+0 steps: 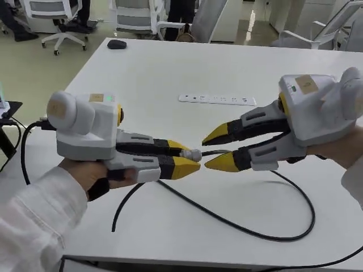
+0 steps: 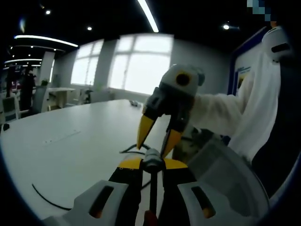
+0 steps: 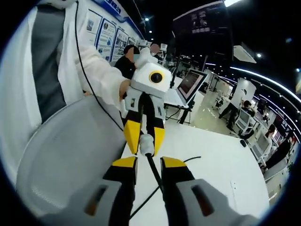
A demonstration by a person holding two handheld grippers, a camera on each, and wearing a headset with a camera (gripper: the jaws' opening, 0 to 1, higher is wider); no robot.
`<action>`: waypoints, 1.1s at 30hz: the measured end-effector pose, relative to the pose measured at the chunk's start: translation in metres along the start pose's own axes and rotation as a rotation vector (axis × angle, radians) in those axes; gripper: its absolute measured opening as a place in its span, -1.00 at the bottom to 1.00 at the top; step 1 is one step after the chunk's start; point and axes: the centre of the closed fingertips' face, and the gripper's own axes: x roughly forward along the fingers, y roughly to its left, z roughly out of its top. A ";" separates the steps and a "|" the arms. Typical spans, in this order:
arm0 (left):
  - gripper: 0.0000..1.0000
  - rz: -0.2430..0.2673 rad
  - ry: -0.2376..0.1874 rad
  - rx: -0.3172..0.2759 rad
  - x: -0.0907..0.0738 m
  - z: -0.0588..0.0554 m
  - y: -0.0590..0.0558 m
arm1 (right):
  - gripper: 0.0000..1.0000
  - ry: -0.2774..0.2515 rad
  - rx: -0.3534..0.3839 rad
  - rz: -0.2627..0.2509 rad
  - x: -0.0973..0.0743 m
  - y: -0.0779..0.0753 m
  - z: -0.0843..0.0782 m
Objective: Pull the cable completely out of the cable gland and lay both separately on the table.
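Gripping one cable gland, the left tongs face the spread right tongs straddling one cable.

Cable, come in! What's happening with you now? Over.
Left gripper shut on cable gland. Right gripper open, jaws astride cable. Cable not yet out. Power strip far behind.

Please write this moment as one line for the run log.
left gripper: shut on cable gland | right gripper: open around cable | cable: not yet pulled out
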 end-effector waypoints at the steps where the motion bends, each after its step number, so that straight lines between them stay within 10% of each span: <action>1: -0.67 -0.002 0.002 0.002 0.000 0.000 -0.001 | -0.68 0.007 -0.010 0.007 0.003 0.001 -0.002; 33: -0.67 0.054 0.013 -0.007 -0.005 -0.006 0.004 | -0.90 0.027 0.072 -0.046 -0.014 -0.005 -0.036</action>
